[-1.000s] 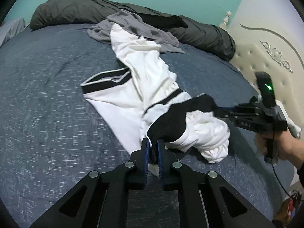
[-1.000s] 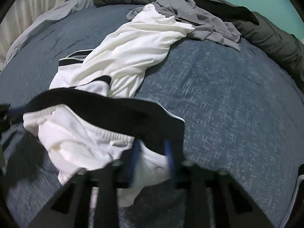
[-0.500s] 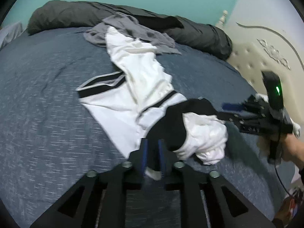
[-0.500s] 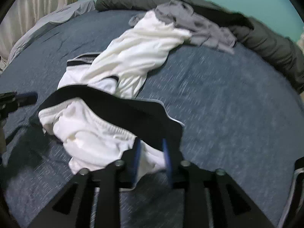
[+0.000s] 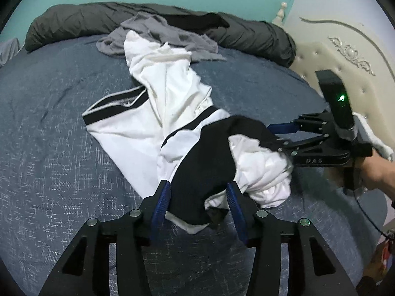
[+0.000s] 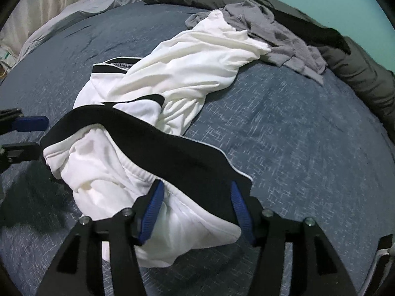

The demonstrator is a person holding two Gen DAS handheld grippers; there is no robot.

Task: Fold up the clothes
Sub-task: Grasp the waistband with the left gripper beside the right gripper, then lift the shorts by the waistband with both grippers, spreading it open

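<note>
Lying crumpled on the blue-grey speckled bedspread [image 5: 49, 153], toward its near edge, the white garment with black bands [image 5: 172, 128] stretches back to a grey crumpled shirt [image 5: 158, 37] by the dark grey duvet [image 5: 246, 37] along the far edge. The left gripper [image 5: 198, 202] is opening, its blue pads apart on either side of a black band end. The right gripper [image 6: 196, 207] is opening too, its pads clear of the waistband between them.

Blue-covered bed [image 5: 49, 148]: white-black garment [image 5: 148, 135], grey garment [image 5: 158, 34], dark duvet [image 5: 74, 19] lying on it.
</note>
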